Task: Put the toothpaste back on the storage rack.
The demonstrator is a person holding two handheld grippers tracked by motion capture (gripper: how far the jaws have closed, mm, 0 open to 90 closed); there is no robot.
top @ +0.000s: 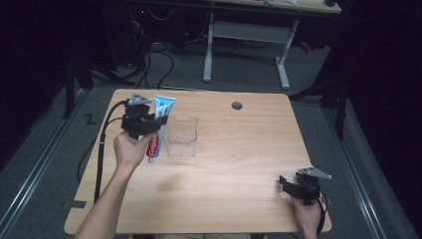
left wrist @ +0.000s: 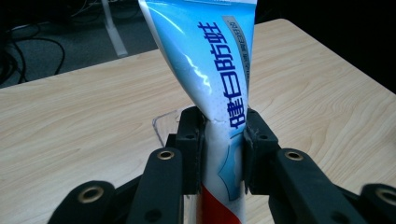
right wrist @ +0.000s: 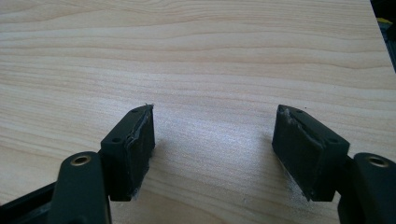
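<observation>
- Forearms come in from the 6 o'clock edge of the high view, one hand-held gripper in each hand, so that's the closest stuff to the camera.
- Left hand-held gripper (top: 149,121) sits around 10 o'clock on the surface (top: 234,164), lifted off the wood, and it's clamped on a toothpaste tube (top: 158,127).
- From the left gripper view you can see both pads squeezing the toothpaste tube (left wrist: 219,93) around its middle, and the plastic is creased right where they bite. Blue and white end with printed characters sticks up toward 12 o'clock, red part hangs down toward 6.
- In the high view the tube runs roughly 12 to 6 o'clock, flat crimped end at the far side, cap end pointing back toward the person. Can't tell for sure whether the cap end touches the wood.
- Clear plastic box (top: 181,135) sits just beside the tube at its 3 o'clock side, open on top. Its rim peeks out behind the jaws in the left gripper view too (left wrist: 161,122).
- Right hand-held gripper (top: 293,183) is way over at 4 o'clock near the corner, well apart from everything else.
- Its jaws stand wide apart with just bare wood between them, low over the surface (right wrist: 201,60).
- Small round dark grommet (top: 237,105) in the surface at about 12 o'clock.
</observation>
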